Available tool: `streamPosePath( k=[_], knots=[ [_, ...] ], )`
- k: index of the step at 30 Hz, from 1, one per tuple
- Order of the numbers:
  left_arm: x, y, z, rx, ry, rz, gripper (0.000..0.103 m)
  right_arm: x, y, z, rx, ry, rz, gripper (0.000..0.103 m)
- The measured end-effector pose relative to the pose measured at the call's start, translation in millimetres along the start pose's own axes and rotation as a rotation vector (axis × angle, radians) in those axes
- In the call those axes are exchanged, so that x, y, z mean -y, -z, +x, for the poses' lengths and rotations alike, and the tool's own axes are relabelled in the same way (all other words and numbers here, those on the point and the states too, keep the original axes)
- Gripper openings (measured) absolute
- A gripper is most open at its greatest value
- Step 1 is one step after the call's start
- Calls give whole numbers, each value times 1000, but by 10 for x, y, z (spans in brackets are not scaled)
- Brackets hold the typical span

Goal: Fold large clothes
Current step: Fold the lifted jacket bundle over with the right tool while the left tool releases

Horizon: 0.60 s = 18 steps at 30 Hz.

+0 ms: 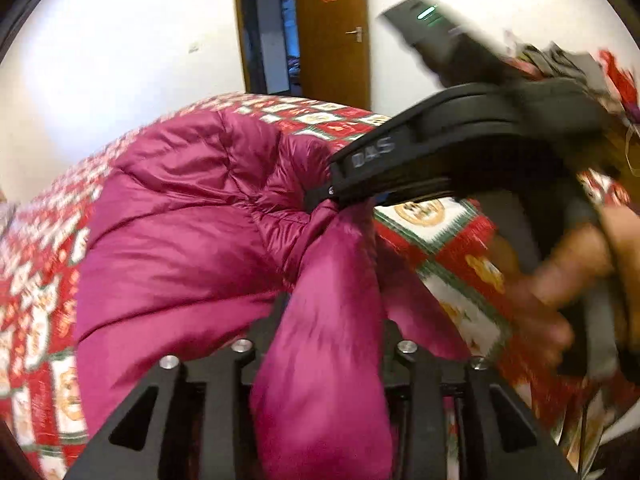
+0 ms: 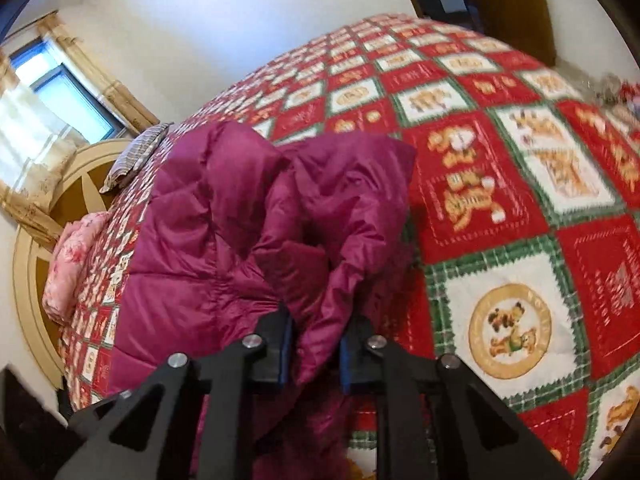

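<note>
Jacket [image 2: 224,216], magenta, puffy, quilted: lies bunched on the bed [image 2: 500,184], near the edge closest to the person, on a red, white and green patchwork bedspread. Bulk of the garment is heaped toward the headboard side; one long sleeve-like part [image 1: 328,320] is lifted clear of the rest.

Right gripper [image 2: 316,344]: jaws narrow, blue pads pressing a thick fold of jacket from both sides. In the left wrist view its black fingers pinch the upper end of the lifted part.

Left gripper [image 1: 326,344]: jaws partly apart, the lifted part running down between them. Fabric hides the pads, so I cannot tell whether they grip or only flank it.

Risks, as judged:
- Shell looks slick; the pinched fold could slide out under a pull.
- Padding springs back, so a crease may not stay.
- If the left grip is loose, the sleeve drops and the fold goes crooked.
</note>
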<state>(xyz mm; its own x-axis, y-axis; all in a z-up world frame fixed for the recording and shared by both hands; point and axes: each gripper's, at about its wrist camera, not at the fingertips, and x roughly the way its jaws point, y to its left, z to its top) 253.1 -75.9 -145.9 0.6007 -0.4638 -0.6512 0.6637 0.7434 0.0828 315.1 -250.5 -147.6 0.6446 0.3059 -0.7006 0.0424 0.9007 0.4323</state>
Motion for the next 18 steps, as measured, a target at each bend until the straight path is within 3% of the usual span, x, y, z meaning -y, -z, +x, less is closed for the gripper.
streamPosePath(
  k=[4,6,10,12,13,15,18],
  knots=[
    [-33,176,-327,21,37,27,51,108,44,30,-14,-32,37,19],
    [-125,268,-564,36,91,8,58,121,66,38,-15,-32,32,18],
    [-436,329,-969,82,255,-74,59,155,103,53,-11,-44,24,17],
    [-637,231,-1035,108,245,-129,59,154,106,70,-10,-52,20,17],
    [-826,113,-1023,120,200,-189,60,151,110,69,-8,-53,17,17],
    [-1129,-94,-865,117,133,-292,63,141,117,63,-6,-53,16,17],
    [-1508,-404,-510,73,93,-410,63,145,124,49,-8,-58,24,17]
  ],
)
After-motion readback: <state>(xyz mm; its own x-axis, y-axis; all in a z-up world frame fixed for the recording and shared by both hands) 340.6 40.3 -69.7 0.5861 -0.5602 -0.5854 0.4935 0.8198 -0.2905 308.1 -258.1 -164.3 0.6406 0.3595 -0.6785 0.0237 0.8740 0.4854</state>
